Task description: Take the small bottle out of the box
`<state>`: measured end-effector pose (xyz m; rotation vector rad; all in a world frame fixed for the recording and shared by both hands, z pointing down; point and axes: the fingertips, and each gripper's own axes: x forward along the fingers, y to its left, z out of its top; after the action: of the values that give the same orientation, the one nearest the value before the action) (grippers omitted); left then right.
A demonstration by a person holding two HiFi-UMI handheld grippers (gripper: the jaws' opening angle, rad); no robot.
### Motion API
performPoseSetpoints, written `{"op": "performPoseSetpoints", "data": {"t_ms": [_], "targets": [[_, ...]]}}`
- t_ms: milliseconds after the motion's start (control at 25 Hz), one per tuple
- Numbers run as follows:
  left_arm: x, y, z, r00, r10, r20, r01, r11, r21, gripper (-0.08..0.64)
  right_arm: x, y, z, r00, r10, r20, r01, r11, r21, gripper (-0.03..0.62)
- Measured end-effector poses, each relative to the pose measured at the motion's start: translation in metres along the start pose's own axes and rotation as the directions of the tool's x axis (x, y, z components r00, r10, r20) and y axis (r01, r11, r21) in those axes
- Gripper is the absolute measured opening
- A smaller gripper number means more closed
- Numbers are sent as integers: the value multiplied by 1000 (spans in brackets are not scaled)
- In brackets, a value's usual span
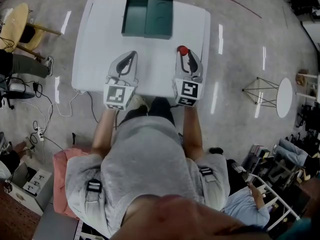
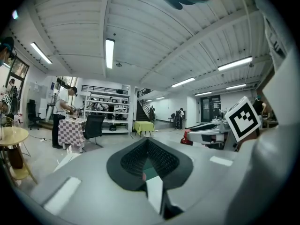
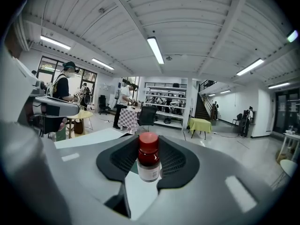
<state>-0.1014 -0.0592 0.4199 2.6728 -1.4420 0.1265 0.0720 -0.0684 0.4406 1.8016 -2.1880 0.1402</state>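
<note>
Pads, right: on the right gripper [image 3: 149,143] we see the dark ribbed pads [image 3: 174,161] pressed against both sides of a small dark-red bottle with a red cap and white label [image 3: 149,165], which stands upright between them.
Pads, left: the left gripper [image 2: 147,143] has its tips together, and we find nothing gripped between its jaws.
Bottle's place: we see it outside the dark green open box [image 1: 135,18], well apart from it, held over the right side of the white rectangular table [image 1: 100,44].
Box: it lies at the table's far edge, its two halves side by side and touching.
Grippers: we see both side by side above the table's near half, pointing away from the person's body.
</note>
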Motion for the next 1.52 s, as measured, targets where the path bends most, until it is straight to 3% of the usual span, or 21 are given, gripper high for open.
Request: {"op": "performPoseSetpoints", "data": {"t_ms": [840, 1520], "targets": [[96, -69, -26, 993, -82, -87, 79, 996, -37, 11, 19, -98, -49, 994, -29, -102, 33, 999, 37, 130], [142, -89, -79, 982, -21, -188, 6, 997, -82, 11, 59, -126, -120, 977, 84, -197, -75, 996, 52, 130]]}}
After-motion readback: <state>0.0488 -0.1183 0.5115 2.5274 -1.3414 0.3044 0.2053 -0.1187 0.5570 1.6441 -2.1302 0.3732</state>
